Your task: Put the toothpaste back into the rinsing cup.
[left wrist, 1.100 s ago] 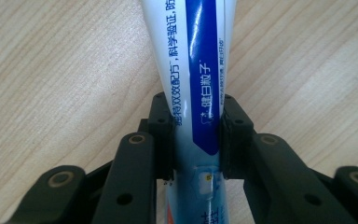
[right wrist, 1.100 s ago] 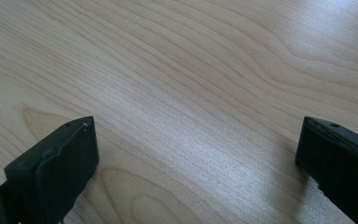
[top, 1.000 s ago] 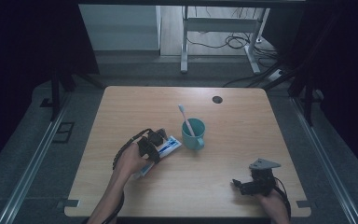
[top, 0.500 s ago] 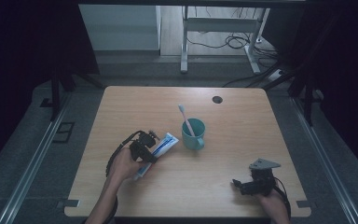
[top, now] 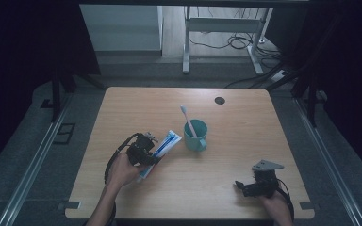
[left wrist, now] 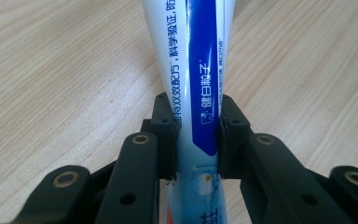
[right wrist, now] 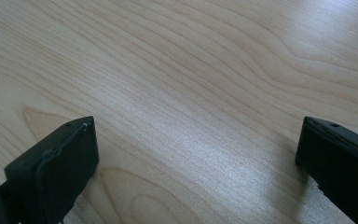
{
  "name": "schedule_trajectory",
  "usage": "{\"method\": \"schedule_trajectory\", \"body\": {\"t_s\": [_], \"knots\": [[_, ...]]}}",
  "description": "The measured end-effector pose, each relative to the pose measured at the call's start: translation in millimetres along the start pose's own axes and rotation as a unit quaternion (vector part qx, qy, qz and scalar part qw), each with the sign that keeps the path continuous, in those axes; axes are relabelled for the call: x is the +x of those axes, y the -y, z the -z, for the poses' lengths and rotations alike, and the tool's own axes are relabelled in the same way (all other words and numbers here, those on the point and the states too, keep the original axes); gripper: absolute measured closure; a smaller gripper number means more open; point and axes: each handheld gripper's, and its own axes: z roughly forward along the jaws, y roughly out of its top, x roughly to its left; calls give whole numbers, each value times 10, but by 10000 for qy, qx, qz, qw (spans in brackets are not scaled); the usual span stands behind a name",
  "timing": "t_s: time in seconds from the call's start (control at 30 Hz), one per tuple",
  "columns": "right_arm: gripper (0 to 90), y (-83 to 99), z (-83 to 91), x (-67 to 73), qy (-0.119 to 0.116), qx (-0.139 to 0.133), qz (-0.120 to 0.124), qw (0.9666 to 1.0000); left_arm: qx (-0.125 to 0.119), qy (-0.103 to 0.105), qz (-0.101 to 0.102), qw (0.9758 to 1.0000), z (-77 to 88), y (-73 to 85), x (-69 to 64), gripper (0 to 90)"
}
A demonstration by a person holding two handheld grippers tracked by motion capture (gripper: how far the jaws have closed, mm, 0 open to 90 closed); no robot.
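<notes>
My left gripper [top: 147,151], black and two-jawed with a cable looping back to my wrist, sits in my left hand [top: 121,170] above the near-left table, its pads [left wrist: 166,135] pressed on what they hold. My right gripper [top: 250,187], topped by a grey three-cornered plate, rests low at the near-right edge, jaws wide apart.

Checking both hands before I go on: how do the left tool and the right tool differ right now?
The left tool is shut on the toothpaste tube; the right tool stands wide open with bare table between its jaws. The left tool is left of the teal cup; the right tool sits near the table's front right corner. Both are black and hand-held.
</notes>
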Motion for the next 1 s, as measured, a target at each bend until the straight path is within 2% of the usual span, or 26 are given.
{"method": "schedule_trajectory", "body": {"t_s": [0.03, 0.07, 0.13, 0.27, 0.37, 0.47, 0.5, 0.67, 0.73, 0.77, 0.93, 0.97, 1.0], "knots": [[0, 0, 0, 0, 1, 0, 0, 10000, -145, 38, 11, 9999, 33, 20, -10, 731], [0, 0, 0, 0, 1, 0, 0, 10000, -145, 38, 11, 9999, 33, 20, -10, 730], [0, 0, 0, 0, 1, 0, -3, 10000, -314, 109, 1, 9994, 75, 46, -17, 730], [0, 0, 0, 0, 1, 0, 0, 10000, -440, 146, -2, 9989, 109, 67, -23, 730], [0, 0, 0, 0, 1, 0, 2, 10000, -708, 161, 3, 9974, 158, 97, -33, 730], [0, 0, 0, 0, -1, 1, 0, 10000, -821, 201, 2, 9964, 188, 107, -37, 730], [0, 0, 0, 0, 0, 0, 2, 10000, -957, 229, 6, 9951, 216, 116, -51, 730], [0, 0, 0, 0, 0, 0, 1, 10000, -1160, 266, -71, 9929, 281, 119, -74, 730], [0, 0, 0, 0, 0, 0, 2, 10000, -1335, 294, -58, 9906, 314, 115, -93, 730], [0, 0, 0, 0, 0, 0, 2, 10000, -1335, 294, -58, 9906, 314, 115, -93, 730], [0, 0, 0, 0, 0, 1, 3, 10000, -1573, 300, -78, 9871, 358, 86, -109, 730], [0, 0, 1, 0, -5, 2, -4, 10000, -1657, 295, -72, 9857, 367, 71, -116, 730], [0, 0, 1, 0, -5, 2, -4, 10000, -1657, 295, -72, 9857, 367, 71, -116, 730]]}}
